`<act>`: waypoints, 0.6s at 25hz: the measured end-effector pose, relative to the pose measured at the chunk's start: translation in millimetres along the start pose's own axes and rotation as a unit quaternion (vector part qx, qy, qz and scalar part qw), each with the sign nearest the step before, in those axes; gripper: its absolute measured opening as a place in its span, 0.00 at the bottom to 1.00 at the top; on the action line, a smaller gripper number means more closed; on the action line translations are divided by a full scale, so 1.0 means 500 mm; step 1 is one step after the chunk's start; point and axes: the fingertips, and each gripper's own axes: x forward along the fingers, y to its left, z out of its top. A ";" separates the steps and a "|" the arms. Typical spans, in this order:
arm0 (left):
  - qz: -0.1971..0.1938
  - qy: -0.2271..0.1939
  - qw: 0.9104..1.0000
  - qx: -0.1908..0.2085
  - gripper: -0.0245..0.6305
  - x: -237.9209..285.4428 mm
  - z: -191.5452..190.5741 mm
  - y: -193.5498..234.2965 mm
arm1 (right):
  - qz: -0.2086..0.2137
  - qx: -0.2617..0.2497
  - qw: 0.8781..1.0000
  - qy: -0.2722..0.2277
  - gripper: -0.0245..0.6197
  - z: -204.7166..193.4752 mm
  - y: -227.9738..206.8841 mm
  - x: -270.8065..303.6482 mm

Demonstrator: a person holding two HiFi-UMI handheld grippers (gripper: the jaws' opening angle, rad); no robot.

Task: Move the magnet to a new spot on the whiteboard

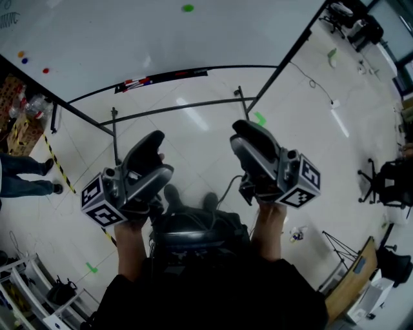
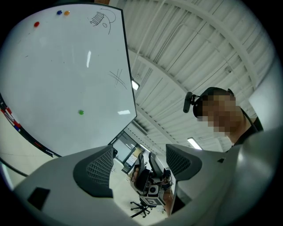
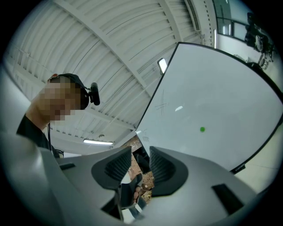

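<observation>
readable text: none | whiteboard [image 2: 66, 66]: pen marks [image 2: 99, 18] too faint to read

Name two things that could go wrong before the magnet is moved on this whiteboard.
1. The green magnet sits far from the left claw and right claw, both empty, so a long reach may land off-aim.
2. The stand's floor bars lie just ahead of the person's feet; stepping closer risks a trip.

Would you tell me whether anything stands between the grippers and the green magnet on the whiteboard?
Nothing visible does. The green magnet sits alone on bare whiteboard. The left gripper and right gripper, both empty, are held low before it with only open air between.
</observation>
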 end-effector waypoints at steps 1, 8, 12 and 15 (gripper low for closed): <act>0.003 0.000 1.000 -0.001 0.61 0.008 -0.012 -0.003 | 0.002 0.004 1.000 0.001 0.28 0.003 -0.004 -0.012; 0.031 -0.006 0.999 0.010 0.61 0.046 -0.083 -0.036 | 0.028 0.026 0.999 0.006 0.28 0.021 -0.010 -0.085; 0.049 -0.011 0.998 0.023 0.61 0.044 -0.098 -0.059 | 0.050 0.038 0.998 0.009 0.28 0.018 0.000 -0.097; 0.054 -0.013 0.998 0.035 0.61 0.033 -0.092 -0.071 | 0.066 0.038 0.997 0.009 0.28 0.013 0.014 -0.084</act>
